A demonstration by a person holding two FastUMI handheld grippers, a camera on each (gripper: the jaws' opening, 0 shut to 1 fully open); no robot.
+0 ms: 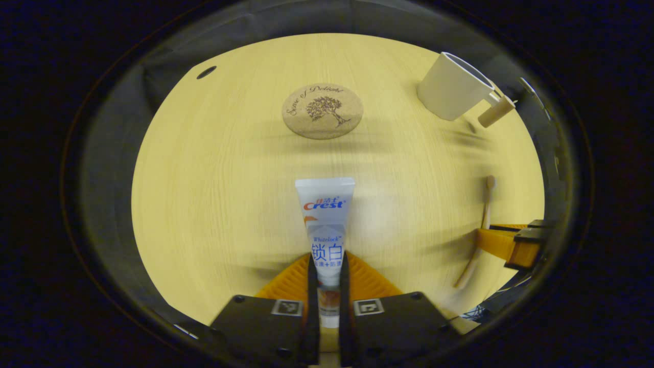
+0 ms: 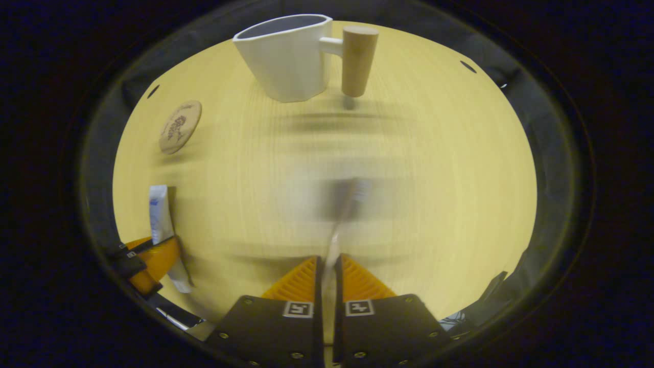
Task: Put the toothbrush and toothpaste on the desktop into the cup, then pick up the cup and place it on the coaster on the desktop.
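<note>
Toothpaste (image 1: 325,225) stands pinched between the fingers of the left tool (image 1: 328,286), its crimped end pointing at 12 o'clock toward the coaster (image 1: 322,111). The toothbrush (image 2: 343,214), blurred in the right gripper view, is pinched by the right tool (image 2: 327,278), head toward 12 o'clock. The cup (image 2: 286,56) stands upright on the tabletop (image 2: 434,179) at 12 o'clock in that view, handle to 3 o'clock; in the left gripper view it sits at 2 o'clock. The coaster lies bare, well apart from the cup. Judged from this, the loading step is in hand: both items are gripped and outside the cup. Next, each needs carrying over the cup's mouth, tipped end-down, and let go without knocking the cup.
</note>
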